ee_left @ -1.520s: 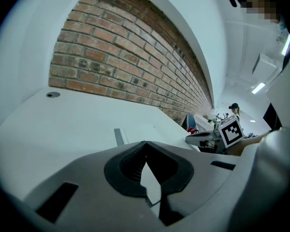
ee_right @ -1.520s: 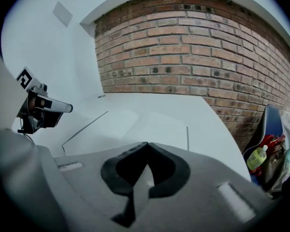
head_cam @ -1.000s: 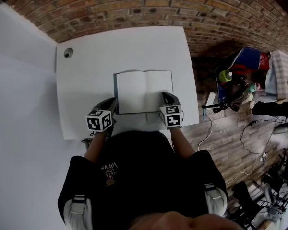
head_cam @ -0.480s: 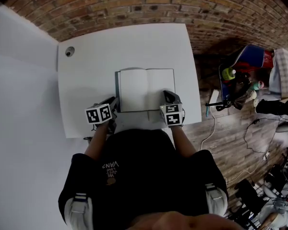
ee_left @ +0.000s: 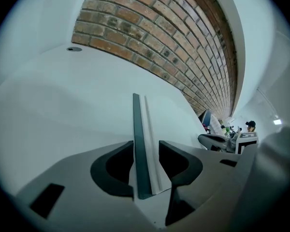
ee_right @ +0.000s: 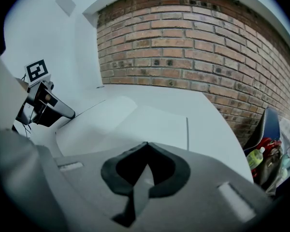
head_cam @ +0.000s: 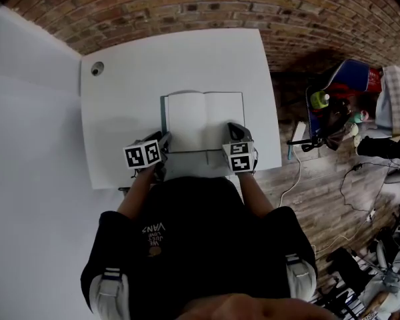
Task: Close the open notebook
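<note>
- Notebook [head_cam: 203, 122] open at table [head_cam: 120, 105] centre; likely light, cover stiff, pages floppy
- left hand-held gripper [ee_left: 146, 146], 7 o'clock corner: jaws just opened, astride cover edge without pressing; grip there
- right hand-held gripper [ee_right: 146, 145], 5 o'clock corner: jaws together

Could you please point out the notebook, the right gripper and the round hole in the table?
notebook [head_cam: 204, 120]: head view, on the fold between its open pages.
right gripper [ee_right: 146, 144]: right gripper view, where its two jaw tips meet.
round hole [head_cam: 96, 67]: head view, on its centre.
</note>
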